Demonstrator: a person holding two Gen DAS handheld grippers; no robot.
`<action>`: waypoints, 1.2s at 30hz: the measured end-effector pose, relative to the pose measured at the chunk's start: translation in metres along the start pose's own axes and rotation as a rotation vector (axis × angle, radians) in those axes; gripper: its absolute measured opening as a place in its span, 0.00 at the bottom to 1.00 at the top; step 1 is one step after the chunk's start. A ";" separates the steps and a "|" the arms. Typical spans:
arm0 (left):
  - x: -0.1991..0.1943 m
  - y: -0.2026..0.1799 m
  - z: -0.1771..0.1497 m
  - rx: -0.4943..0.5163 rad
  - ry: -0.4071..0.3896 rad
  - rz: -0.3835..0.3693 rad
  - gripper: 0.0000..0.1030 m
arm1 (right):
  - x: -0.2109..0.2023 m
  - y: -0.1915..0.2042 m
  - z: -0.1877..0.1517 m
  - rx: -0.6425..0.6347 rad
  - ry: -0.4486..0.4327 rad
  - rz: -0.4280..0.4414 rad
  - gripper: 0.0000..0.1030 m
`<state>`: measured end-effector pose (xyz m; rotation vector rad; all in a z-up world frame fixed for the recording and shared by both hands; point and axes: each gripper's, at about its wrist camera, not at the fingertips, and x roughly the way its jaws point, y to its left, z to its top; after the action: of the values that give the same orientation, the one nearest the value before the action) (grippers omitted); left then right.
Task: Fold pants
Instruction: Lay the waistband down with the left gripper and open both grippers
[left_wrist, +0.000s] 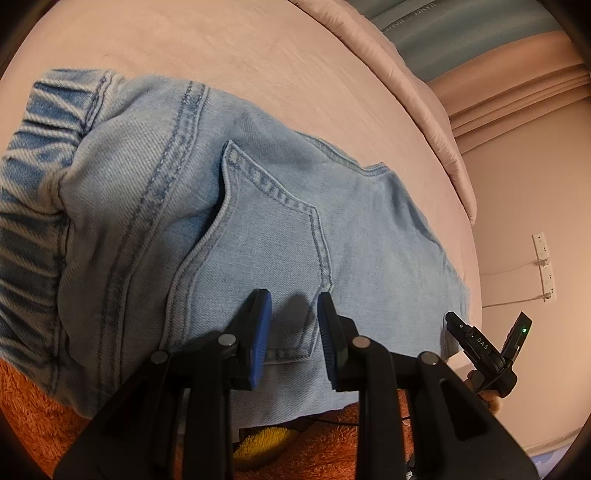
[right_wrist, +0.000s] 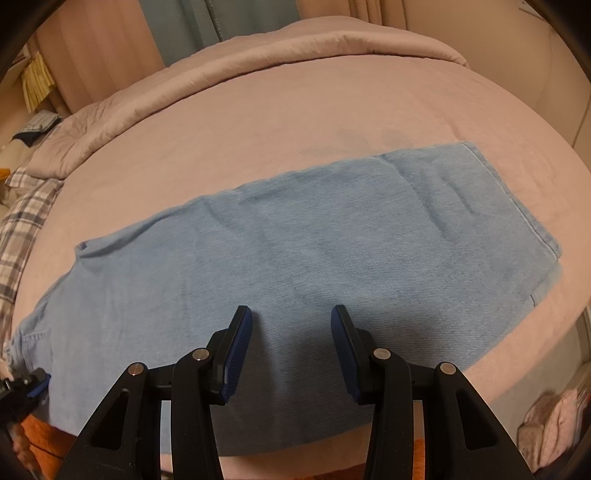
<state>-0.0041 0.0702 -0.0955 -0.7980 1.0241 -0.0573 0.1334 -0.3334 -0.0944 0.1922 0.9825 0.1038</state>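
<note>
In the left wrist view, the left gripper (left_wrist: 293, 325) hovers with its fingers a little apart and nothing between them, just above the back pocket (left_wrist: 273, 236) of the light blue jeans (left_wrist: 155, 192). The elastic waistband (left_wrist: 40, 147) lies at the left, near the bed's near edge, over an orange towel (left_wrist: 26, 406).

In the right wrist view, the right gripper (right_wrist: 291, 343) is wide apart and empty above the legs of the jeans, which lie flat along the near edge of the pink bed sheet (right_wrist: 258, 122), hems (right_wrist: 524, 221) toward the right side.

I think one risk is pinching only the top denim layer, so the layer below stays behind and wrinkles. Also, the cloth at the edge could slide off.
</note>
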 end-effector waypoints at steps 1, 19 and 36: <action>0.000 0.000 0.000 0.000 0.000 0.000 0.25 | 0.000 -0.001 0.000 0.001 -0.001 -0.003 0.42; 0.002 -0.004 0.000 0.013 -0.006 0.018 0.25 | -0.007 -0.027 -0.005 0.057 -0.027 -0.042 0.42; 0.002 -0.005 -0.001 0.018 -0.009 0.020 0.25 | -0.007 -0.022 -0.005 0.052 -0.028 -0.068 0.42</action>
<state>-0.0019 0.0655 -0.0946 -0.7707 1.0214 -0.0458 0.1252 -0.3559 -0.0962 0.2075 0.9631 0.0133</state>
